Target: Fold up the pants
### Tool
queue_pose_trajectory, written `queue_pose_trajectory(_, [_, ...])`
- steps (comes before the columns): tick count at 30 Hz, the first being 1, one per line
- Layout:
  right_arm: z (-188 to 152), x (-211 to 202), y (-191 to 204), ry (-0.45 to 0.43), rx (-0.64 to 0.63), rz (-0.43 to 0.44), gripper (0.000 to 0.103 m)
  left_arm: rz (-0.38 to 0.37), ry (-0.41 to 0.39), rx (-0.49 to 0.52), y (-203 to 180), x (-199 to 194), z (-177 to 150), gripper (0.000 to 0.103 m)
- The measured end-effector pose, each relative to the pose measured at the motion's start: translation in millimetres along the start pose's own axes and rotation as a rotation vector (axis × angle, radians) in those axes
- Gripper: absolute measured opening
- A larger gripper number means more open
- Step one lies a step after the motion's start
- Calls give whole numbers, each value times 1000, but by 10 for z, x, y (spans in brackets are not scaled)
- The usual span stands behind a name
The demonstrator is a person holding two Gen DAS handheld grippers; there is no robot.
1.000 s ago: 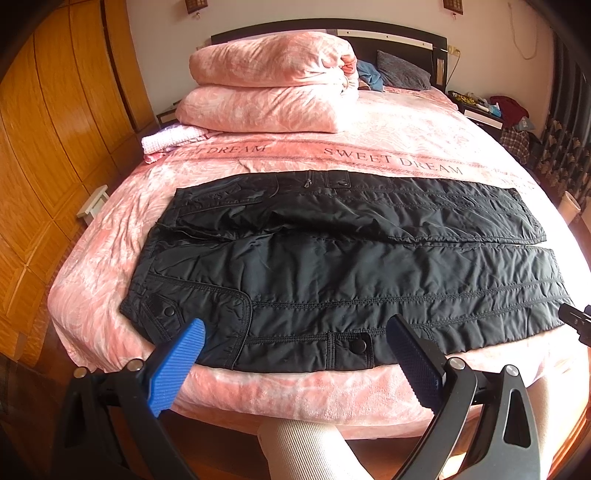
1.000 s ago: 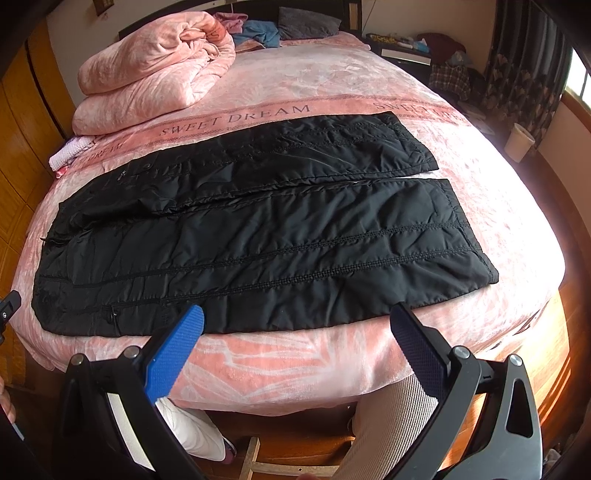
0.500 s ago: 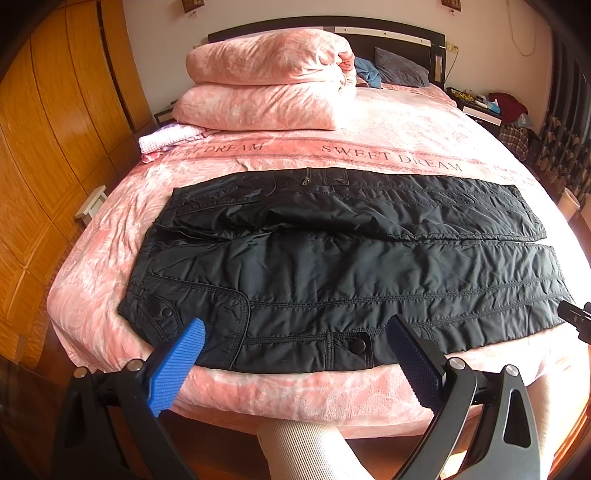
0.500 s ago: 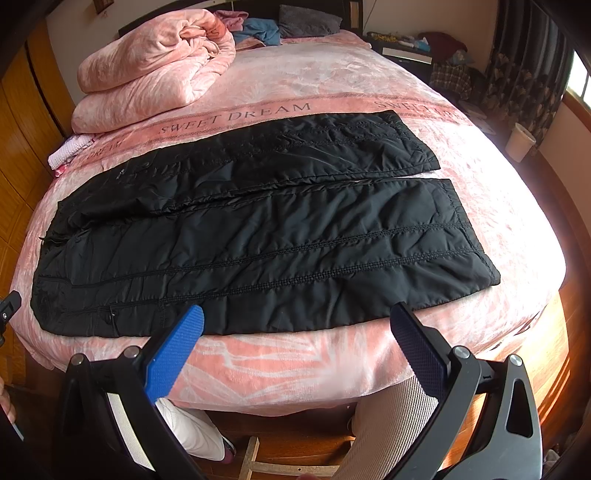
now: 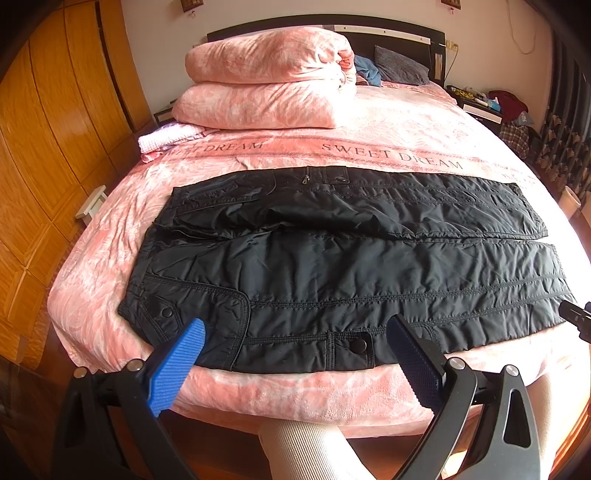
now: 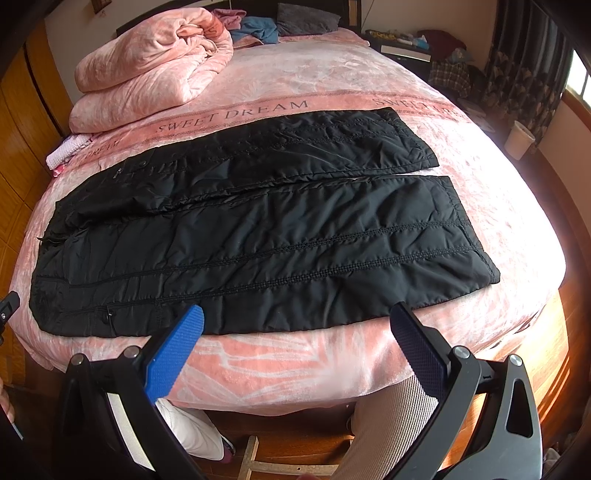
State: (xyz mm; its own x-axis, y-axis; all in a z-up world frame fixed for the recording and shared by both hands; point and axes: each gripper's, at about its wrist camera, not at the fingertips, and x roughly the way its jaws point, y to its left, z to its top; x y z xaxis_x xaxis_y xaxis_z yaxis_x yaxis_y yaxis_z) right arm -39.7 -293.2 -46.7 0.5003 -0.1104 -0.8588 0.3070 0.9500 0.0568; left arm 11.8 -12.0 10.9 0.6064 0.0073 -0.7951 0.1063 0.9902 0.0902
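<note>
Black pants (image 5: pixel 343 266) spread flat across the near part of the pink bed (image 5: pixel 388 125), waistband toward the left, both legs running to the right, near edge close to the mattress edge; same layout from the right wrist view (image 6: pixel 258 236). Left gripper (image 5: pixel 295 343) held wide, blue pads parted, empty, hovering over the near hem by the snap pocket without touching the cloth. Right gripper (image 6: pixel 295 339) likewise wide and empty, poised above the bed edge just short of the nearer leg. Compared with a second ago: almost nothing moved. Pants in the same spot, same wrinkles, same slight gap between the two cuffs. Left view drifted a touch closer and higher, headboard (image 5: pixel 391 31) sitting marginally nearer the top; right view practically unchanged. Spread of both grippers the same as before. Folded pink duvet (image 5: pixel 266 77) stacked at the head of the bed, a small white-pink towel (image 5: pixel 168 136) beside it at the left. Pale trouser legs of the person (image 6: pixel 391 417) below the mattress edge.
</note>
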Motion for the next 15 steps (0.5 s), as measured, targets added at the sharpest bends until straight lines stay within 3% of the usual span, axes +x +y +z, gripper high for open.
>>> queue_pose_trajectory(15, [9, 42, -40, 11, 6, -2, 101, 2, 1, 1, -8, 0, 3, 99])
